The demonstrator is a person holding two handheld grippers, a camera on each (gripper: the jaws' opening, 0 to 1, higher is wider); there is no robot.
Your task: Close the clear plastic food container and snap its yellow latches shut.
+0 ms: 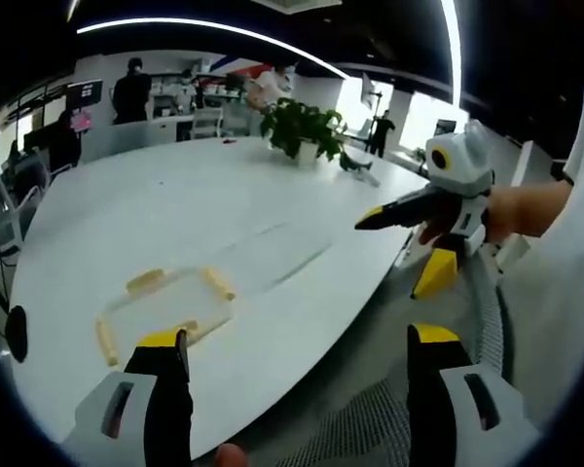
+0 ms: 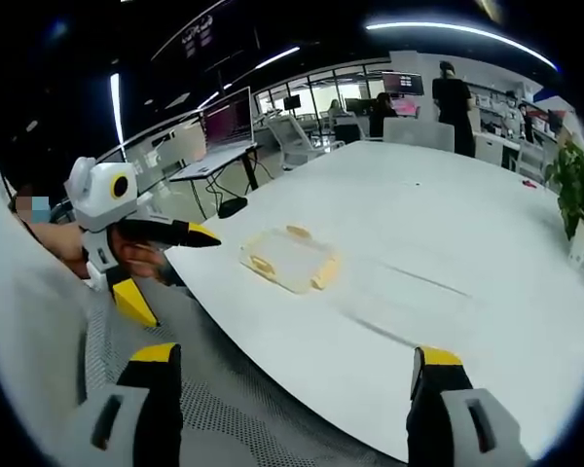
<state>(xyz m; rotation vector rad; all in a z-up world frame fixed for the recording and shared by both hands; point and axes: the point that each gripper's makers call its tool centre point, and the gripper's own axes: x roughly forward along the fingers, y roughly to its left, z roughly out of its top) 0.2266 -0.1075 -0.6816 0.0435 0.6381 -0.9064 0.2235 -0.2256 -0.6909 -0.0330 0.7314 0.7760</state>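
Note:
A flat, clear plastic container (image 1: 165, 306) with yellow latches on its sides lies on the white table (image 1: 175, 195), close to the near edge. Whether its lid is pressed down I cannot tell. My left gripper (image 1: 297, 341) hangs open over the table edge, its left jaw just in front of the container, with nothing between the jaws. My right gripper (image 1: 401, 253) enters from the right, off the table edge, jaws spread. In the right gripper view the container (image 2: 290, 258) lies ahead past the edge. My right gripper (image 2: 292, 358) is open and empty, and the left gripper (image 2: 170, 272) is held at the left.
A potted plant (image 1: 302, 126) stands at the table's far side (image 2: 579, 185). Faint straight lines cross the table top beside the container. Several people, desks, chairs and monitors fill the room beyond. Grey carpet lies below the table edge (image 2: 273, 389).

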